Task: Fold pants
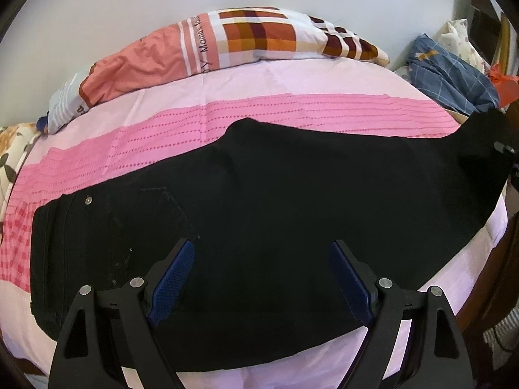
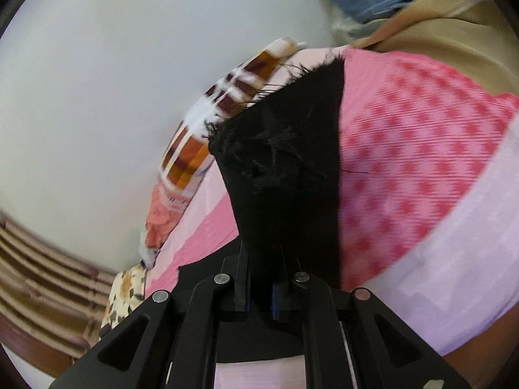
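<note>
Left gripper (image 1: pixel 262 269): jaws wide apart, blue pads (image 1: pixel 172 285) on either side of bare black fabric, nothing pinched between them. It hovers over the black pants (image 1: pixel 275 194); whether the tips touch the cloth, cannot tell.

Right gripper (image 2: pixel 262 278): jaws drawn together, clamped on the pants' leg end (image 2: pixel 285 168). The frayed hem stands up past the fingers, lifted off the bed. View is motion-blurred.

Pants lie spread flat across the pink bedspread (image 1: pixel 292 107), waistband end with pocket and rivet at the left of the left wrist view, leg end rising at the far right edge of that view.

No containers in view. Loose bedding only: a checked pillow (image 1: pixel 227 42) at the wall side of the bed, a blue plaid cloth (image 1: pixel 454 74) bunched at the far right corner.
</note>
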